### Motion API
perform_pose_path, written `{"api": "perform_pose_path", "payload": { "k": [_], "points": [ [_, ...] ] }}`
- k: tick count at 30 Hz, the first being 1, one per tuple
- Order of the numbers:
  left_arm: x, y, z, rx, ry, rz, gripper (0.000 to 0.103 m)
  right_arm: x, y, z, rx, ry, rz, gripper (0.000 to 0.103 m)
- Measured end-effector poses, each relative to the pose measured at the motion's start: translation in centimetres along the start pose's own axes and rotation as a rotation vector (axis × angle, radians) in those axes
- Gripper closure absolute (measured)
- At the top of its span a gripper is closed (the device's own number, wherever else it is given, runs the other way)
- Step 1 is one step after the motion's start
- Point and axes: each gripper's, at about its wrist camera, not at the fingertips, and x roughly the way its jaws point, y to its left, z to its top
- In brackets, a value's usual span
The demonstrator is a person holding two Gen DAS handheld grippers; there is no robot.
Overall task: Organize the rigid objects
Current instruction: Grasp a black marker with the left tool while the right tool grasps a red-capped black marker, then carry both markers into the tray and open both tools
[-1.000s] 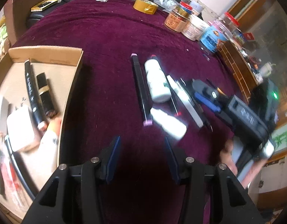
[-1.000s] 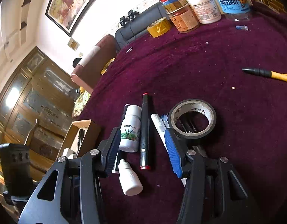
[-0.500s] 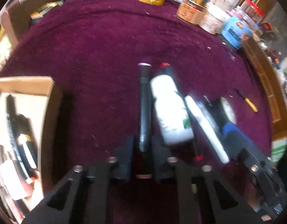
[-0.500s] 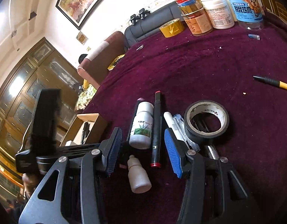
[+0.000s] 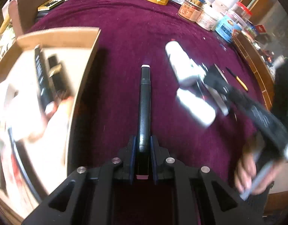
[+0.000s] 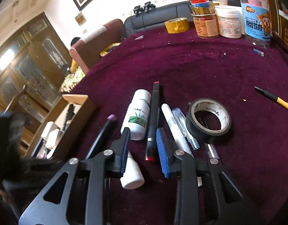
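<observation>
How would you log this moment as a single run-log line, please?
left gripper: shut on black marker, lifted beside cardboard box | right gripper: open, straddling red-capped marker | stage: carry to box

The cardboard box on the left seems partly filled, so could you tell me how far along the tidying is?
Done: the cardboard box already holds a black marker and other blurred items. In hand: the left gripper is shut on a black pink-tipped marker. Left: the white bottle, red-tipped marker, white pen, black tape roll and small white bottle lie on the cloth by the open right gripper.
</observation>
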Motion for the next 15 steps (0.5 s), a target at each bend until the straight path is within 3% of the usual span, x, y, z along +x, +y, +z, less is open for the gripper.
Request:
{"api": "perform_pose_path", "payload": {
  "k": [4,6,7,8,15],
  "points": [
    [-0.4,0.2,-1.2,-0.001,-0.005,-0.018,0.09,2.1,0.5,-0.6,-0.06,0.066,-0.129,0.074],
    [-0.4,0.2,-1.2,-0.01,-0.009,-0.023,0.09,2.3,1.1,-0.7,-0.101,0.059,-0.151,0.075],
    [-0.4,0.2,-1.2,-0.011,-0.012,-0.027,0.09,2.4,1.4,-0.8,-0.129,0.055,-0.18,0.078],
    [-0.5,0.3,-1.3,-0.014,-0.015,-0.032,0.09,2.5,1.4,-0.9,-0.134,0.058,-0.191,0.088],
    [-0.8,0.7,-2.6,0.001,-0.002,-0.106,0.09,-0.3,0.6,-2.0,-0.001,0.192,-0.218,0.089]
  ]
}}
